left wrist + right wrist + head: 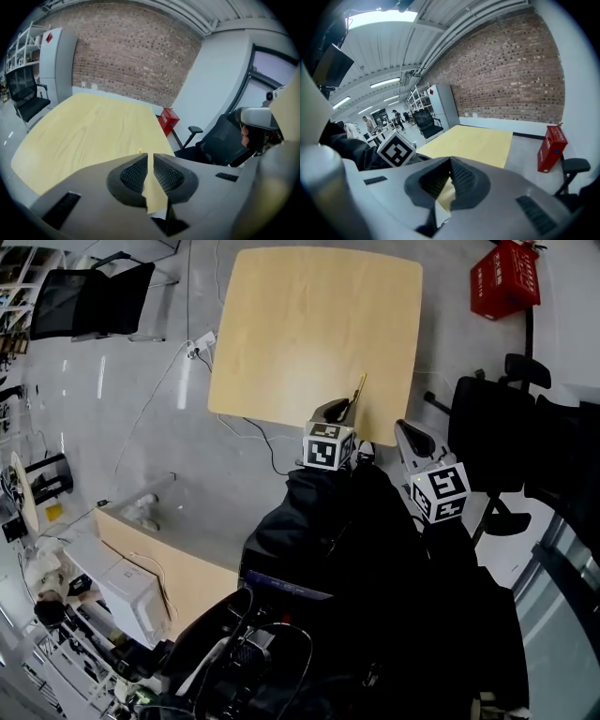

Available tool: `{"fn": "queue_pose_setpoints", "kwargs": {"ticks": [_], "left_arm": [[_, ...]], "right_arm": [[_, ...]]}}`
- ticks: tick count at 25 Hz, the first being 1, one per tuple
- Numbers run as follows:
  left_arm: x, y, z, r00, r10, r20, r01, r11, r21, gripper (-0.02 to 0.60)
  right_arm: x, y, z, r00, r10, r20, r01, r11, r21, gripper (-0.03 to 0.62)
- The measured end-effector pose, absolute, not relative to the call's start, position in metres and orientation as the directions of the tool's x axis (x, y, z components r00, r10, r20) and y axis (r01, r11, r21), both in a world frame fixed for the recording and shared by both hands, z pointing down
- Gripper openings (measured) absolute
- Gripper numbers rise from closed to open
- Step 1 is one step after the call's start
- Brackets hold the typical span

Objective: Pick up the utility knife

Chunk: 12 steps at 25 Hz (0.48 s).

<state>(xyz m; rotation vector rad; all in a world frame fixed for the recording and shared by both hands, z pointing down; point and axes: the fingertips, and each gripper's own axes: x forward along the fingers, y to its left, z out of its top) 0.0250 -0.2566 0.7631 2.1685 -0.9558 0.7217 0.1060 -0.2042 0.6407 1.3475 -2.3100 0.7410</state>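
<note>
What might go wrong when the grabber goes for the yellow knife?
The left gripper has its jaws together right by the utility knife; going in like that may shove it instead of grabbing it. The knife lies near the table edge, so a shove might drop it.

you wear a black jacket [356, 559] with loose black sleeves [305, 498]. your left gripper [336, 411] and right gripper [412, 439] have smooth grey shells, black ribbed pads [133, 174] and narrow dark slots. each carries a white cube [326, 446] printed with black square markers. black and white cables [246, 638] loop at your chest.
</note>
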Motion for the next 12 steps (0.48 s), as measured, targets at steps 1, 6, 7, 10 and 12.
{"fn": "queue_pose_setpoints", "kwargs": {"ticks": [1, 6, 7, 10, 12], "left_arm": [[0.028, -0.257, 0.770, 0.584, -0.409, 0.701, -0.779, -0.524, 0.344, 0.021], [0.035, -0.260, 0.799, 0.565, -0.364, 0.740, -0.781, -0.525, 0.338, 0.035], [0.035, -0.260, 0.806, 0.560, -0.355, 0.749, -0.782, -0.524, 0.336, 0.041], [0.035, -0.260, 0.821, 0.548, -0.322, 0.772, -0.781, -0.526, 0.336, 0.059], [0.035, -0.260, 0.828, 0.542, -0.305, 0.783, -0.782, -0.526, 0.336, 0.064]], "right_arm": [[0.109, -0.204, 0.644, -0.475, -0.683, 0.555, -0.879, 0.402, -0.257, 0.005], [0.116, -0.206, 0.659, -0.472, -0.665, 0.578, -0.880, 0.389, -0.272, 0.005], [0.116, -0.206, 0.661, -0.473, -0.662, 0.581, -0.880, 0.388, -0.275, 0.005], [0.113, -0.208, 0.666, -0.474, -0.653, 0.590, -0.880, 0.384, -0.281, 0.005], [0.110, -0.210, 0.669, -0.475, -0.648, 0.595, -0.879, 0.382, -0.285, 0.005]]}}
